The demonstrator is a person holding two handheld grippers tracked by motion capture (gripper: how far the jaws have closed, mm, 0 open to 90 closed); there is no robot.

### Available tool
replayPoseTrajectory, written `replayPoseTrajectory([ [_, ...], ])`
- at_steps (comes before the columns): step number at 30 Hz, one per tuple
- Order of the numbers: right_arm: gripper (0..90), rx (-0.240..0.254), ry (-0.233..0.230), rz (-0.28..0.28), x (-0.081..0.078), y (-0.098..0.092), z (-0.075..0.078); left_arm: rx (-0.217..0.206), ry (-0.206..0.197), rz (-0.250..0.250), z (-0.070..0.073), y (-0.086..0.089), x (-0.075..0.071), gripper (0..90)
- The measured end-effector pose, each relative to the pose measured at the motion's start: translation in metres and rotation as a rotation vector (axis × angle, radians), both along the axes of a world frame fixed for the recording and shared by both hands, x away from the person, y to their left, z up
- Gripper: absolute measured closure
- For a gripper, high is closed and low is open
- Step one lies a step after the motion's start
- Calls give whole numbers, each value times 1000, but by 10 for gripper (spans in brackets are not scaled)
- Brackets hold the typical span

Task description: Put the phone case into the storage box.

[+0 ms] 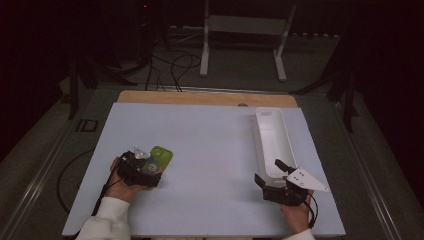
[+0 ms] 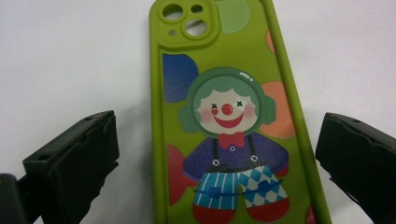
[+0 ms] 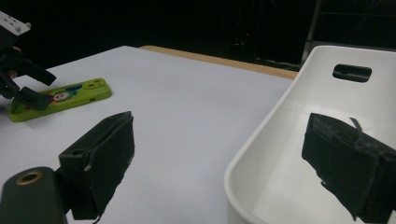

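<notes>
A green phone case point(image 2: 233, 116) with a clown picture lies flat on the white table, camera cut-out pointing away from my left gripper. My left gripper point(image 2: 219, 130) is open, one jaw on each side of the case's near half with a gap to both edges. From above, the left gripper point(image 1: 151, 165) covers the case's point(image 1: 163, 156) near end. My right gripper point(image 1: 270, 171) is open at the near end of a long white tray point(image 1: 272, 142). In the right gripper view the right gripper point(image 3: 224, 154) straddles the tray's rim point(image 3: 261, 135), one jaw outside and one over the inside. The tray holds nothing.
The white table surface point(image 1: 205, 150) lies open between the two hands. A wooden strip point(image 1: 200, 97) runs along the far edge. Beyond it the floor is dark, with cables point(image 1: 170, 70) and a white stand point(image 1: 245, 30). The other hand's left gripper point(image 3: 23, 79) shows far left beside the case point(image 3: 60, 100).
</notes>
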State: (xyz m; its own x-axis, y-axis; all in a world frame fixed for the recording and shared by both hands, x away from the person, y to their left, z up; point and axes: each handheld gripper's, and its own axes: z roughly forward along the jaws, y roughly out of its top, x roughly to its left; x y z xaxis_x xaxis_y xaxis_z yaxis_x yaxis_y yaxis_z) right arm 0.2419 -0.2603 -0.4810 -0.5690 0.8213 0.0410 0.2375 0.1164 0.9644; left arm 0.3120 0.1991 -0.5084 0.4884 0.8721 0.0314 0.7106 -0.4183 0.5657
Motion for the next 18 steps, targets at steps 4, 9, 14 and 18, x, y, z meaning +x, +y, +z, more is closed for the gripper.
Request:
replayPoseTrajectory([
  [4,93,0,0,0,0,0,0,0,6,-1,-1,-1,0,23],
  [9,93,-3,-2,-3,0,0,0,-3,19,-4,-4,-1,-1,54],
  [14,93,-1,-2,-3,0,0,0,-8,33,3,-7,0,-1,66],
  [18,93,-3,-3,-4,0,-1,0,-20,41,1,-7,0,-1,87],
])
